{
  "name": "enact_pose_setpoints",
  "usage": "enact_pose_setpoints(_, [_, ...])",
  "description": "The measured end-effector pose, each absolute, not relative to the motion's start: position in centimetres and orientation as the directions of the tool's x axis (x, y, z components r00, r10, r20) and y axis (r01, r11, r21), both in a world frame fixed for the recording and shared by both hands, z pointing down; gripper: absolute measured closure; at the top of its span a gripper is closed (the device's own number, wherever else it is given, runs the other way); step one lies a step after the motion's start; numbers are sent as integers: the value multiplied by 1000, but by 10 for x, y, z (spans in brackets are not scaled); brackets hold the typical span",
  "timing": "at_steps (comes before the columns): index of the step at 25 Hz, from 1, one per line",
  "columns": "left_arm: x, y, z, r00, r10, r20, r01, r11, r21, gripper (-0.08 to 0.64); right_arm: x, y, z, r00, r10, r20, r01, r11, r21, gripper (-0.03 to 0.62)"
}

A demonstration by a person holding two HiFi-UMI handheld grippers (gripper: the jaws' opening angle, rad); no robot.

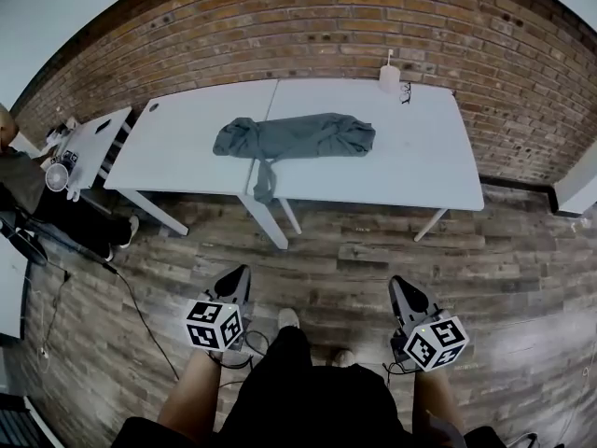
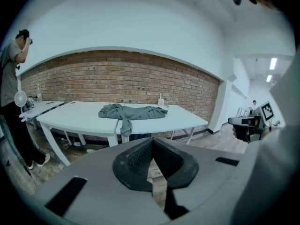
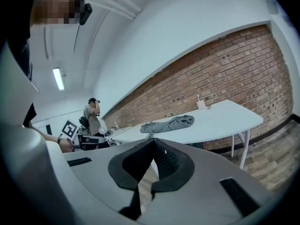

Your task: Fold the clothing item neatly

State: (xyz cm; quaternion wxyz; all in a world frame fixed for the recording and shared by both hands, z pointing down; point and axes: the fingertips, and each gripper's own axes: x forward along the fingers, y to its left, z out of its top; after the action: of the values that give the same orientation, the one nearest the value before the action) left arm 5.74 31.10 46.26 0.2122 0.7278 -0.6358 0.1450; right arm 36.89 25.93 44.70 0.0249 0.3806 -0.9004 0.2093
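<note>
Grey garment [image 1: 294, 138] bunched on table [image 1: 187, 147], cup(?) [image 1: 389, 77] behind; L tongs [image 1: 240, 272], R tongs [image 1: 397, 284] clenched, empty.

Garment [image 1: 297, 139] on table [image 1: 420, 171], cup [image 1: 389, 78] behind.

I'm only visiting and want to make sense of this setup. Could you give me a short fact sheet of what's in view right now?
Clothing: grey garment, crumpled, lying across the join of two white tables, one part hanging over the front edge
Left claw: shut, empty, well short of the tables
Right claw: shut, empty, well short of the tables
Also on the tables: white cup near the brick wall
Folding: not yet begun
</note>
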Motion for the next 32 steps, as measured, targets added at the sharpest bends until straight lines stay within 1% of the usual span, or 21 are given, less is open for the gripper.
enact_pose_setpoints(4, [60,329,452,119,-875,469,-989,-61,137,563,384,256,445,-660,-721,211,-737,566,-369,594])
enact_pose_setpoints(9, [70,350,452,158,-882,444,-975,-67,213,563,381,266,438,-615,-754,231,-782,544,-305,594])
enact_pose_setpoints(11, [74,363,452,174,-882,438,-976,-94,198,563,376,280,436,-610,-756,237,-787,541,-297,594])
enact_pose_setpoints(13, [77,381,451,191,-879,436,-980,-142,142,563,369,300,434,-609,-756,241,-788,542,-293,594])
enact_pose_setpoints(16, [69,411,450,207,-882,424,-978,-183,96,563,349,333,432,-610,-752,251,-789,548,-277,594])
enact_pose_setpoints(23, [7,492,464,213,-899,383,-969,-146,197,563,265,416,402,-636,-746,199,-771,606,-196,594])
enact_pose_setpoints(28, [-10,541,468,205,-915,348,-964,-127,234,563,246,471,384,-596,-787,162,-802,571,-178,594])
enact_pose_setpoints(32, [-21,566,461,202,-916,347,-970,-138,200,563,226,504,375,-586,-802,114,-803,556,-215,594])
